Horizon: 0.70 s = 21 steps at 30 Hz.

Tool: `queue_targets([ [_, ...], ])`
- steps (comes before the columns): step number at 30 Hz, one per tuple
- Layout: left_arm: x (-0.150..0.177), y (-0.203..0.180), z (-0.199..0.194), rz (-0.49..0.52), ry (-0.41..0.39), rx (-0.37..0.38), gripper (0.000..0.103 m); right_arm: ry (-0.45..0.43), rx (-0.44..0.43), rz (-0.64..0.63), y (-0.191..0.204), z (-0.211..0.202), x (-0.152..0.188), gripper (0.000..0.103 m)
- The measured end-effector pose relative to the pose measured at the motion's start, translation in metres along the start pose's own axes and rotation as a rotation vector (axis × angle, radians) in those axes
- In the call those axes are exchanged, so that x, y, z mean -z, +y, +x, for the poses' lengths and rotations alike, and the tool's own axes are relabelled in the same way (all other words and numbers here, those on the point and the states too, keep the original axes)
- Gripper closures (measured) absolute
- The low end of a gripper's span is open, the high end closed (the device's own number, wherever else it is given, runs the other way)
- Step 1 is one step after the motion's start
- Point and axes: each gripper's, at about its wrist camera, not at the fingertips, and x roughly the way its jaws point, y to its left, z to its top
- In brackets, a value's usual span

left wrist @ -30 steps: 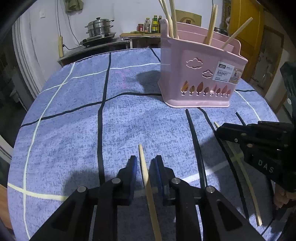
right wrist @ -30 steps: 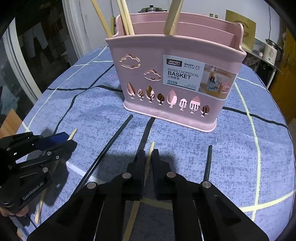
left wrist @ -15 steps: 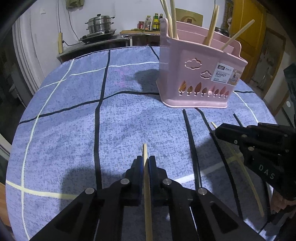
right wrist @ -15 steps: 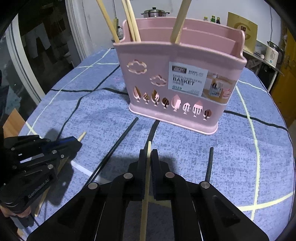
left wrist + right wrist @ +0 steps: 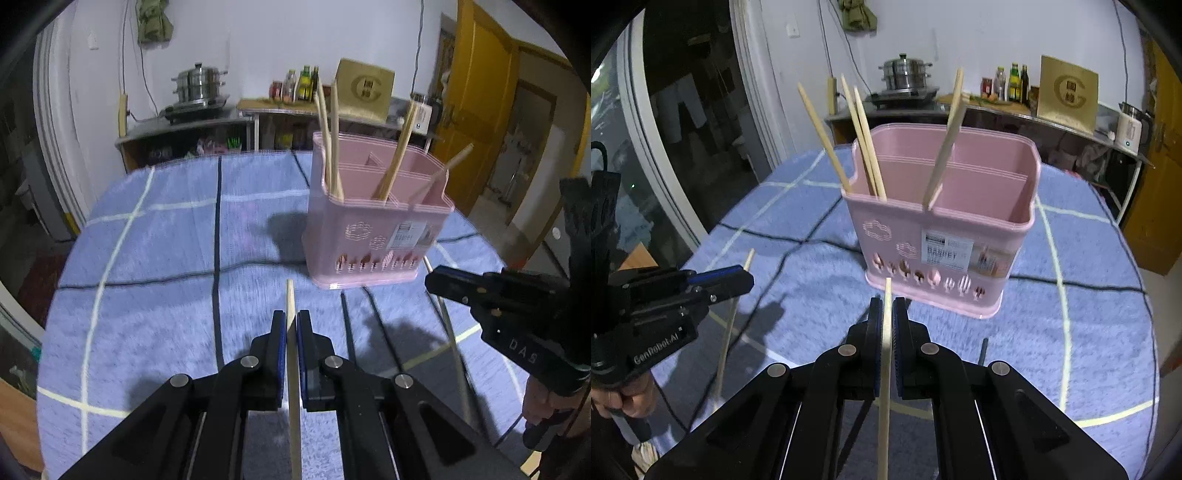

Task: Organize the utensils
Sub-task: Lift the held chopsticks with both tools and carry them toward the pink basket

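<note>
Left hand-held gripper (image 5: 291, 328) clamped on pale wooden chopstick (image 5: 291, 369). Right hand-held gripper (image 5: 885, 317) clamped on second wooden chopstick (image 5: 884, 387). Both sticks clear of table (image 5: 155, 258). Likely light, stiff, smooth; mid-length grip limits swing. Pink basket (image 5: 945, 229) mid-table, toward far edge.

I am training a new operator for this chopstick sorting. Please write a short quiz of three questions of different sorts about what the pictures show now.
1. True or false: the left gripper is open and holds nothing.
2. What does the right gripper hold? A) a black chopstick B) a wooden chopstick C) a spoon
3. Fill in: the black chopstick lies on the ______.

Key:
1. False: it is shut on a pale chopstick.
2. B, the wooden chopstick.
3. The blue tablecloth, in front of the pink basket.
</note>
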Motion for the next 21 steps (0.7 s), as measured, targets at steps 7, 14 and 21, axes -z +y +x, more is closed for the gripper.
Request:
queue_targets([
  [7,-0.024,-0.001,-0.037,0.004,-0.084,0.015,0.098,-0.074,-0.002,-0.011,0.006,-0.032,-0.015,0.098],
  [14,-0.030,-0.005,-0.063,0.010,-0.130,0.026,0.097,-0.134,0.001,-0.023,0.014,-0.055,-0.023,0.098],
  [21,-0.025,-0.011,-0.072,0.017,-0.138,0.035,0.098,-0.152,0.002,-0.026,0.017,-0.068,-0.018,0.098],
])
